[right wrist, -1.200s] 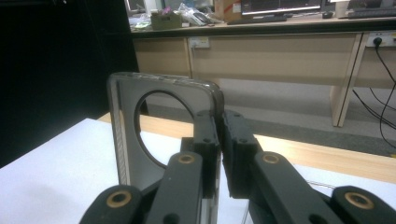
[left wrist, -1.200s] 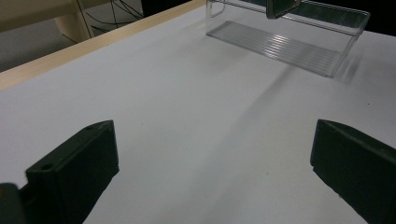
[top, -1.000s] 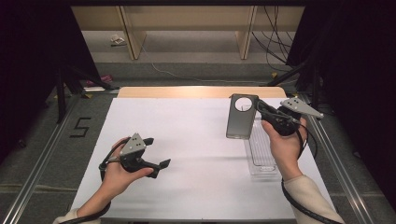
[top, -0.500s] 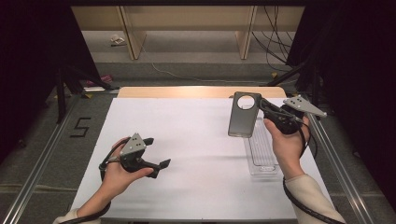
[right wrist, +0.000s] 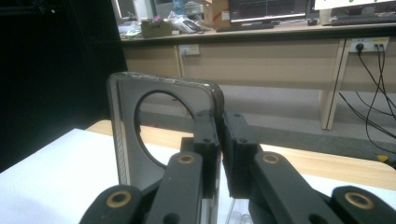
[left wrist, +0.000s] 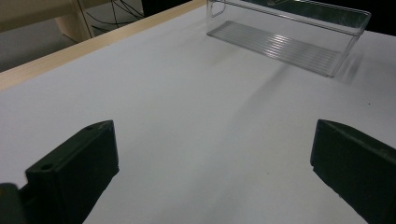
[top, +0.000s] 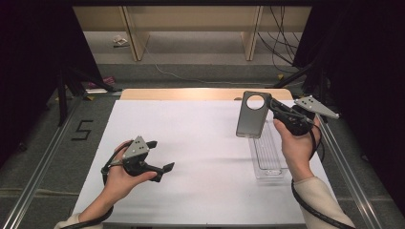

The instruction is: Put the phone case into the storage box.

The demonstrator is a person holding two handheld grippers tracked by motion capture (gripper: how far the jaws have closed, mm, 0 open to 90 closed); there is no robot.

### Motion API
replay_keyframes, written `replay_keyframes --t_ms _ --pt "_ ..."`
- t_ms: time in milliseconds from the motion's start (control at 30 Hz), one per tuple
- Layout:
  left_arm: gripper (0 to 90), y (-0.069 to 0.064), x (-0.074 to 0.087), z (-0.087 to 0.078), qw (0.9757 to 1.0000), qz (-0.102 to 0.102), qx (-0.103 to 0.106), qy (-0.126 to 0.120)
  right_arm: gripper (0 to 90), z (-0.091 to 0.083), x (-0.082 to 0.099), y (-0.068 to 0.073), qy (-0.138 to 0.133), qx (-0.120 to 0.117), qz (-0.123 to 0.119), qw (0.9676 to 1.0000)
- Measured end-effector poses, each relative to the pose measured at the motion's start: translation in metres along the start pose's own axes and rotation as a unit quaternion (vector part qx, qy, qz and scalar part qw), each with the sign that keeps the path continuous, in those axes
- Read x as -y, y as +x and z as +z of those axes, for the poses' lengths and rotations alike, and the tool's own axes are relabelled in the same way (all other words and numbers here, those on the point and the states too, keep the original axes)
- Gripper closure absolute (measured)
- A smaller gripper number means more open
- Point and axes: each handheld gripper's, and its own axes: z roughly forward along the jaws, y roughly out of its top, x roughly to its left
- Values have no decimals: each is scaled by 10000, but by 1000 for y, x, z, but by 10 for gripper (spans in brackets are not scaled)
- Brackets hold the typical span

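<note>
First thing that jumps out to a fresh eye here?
The dark phone case with a round cutout, held up at the table's far right, clamped by one edge in the right gripper. Under it lies a clear plastic tray on the white table. The left gripper sits open at near left.

High view looks down; gripper views sit close, perhaps sharing the tray (top: 267,157).

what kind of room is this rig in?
Probably a lab or office workspace: a white-covered table ringed by black curtains, with desks carrying monitors and wall sockets with trailing cables behind.
</note>
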Motion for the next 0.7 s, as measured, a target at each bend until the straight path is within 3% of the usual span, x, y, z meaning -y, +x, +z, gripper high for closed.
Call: replay_keyframes --t_ms 700 --pt "3 0 0 0 10000 1 -3 -1 854 -2 -3 -8 -54 112 10 9999"
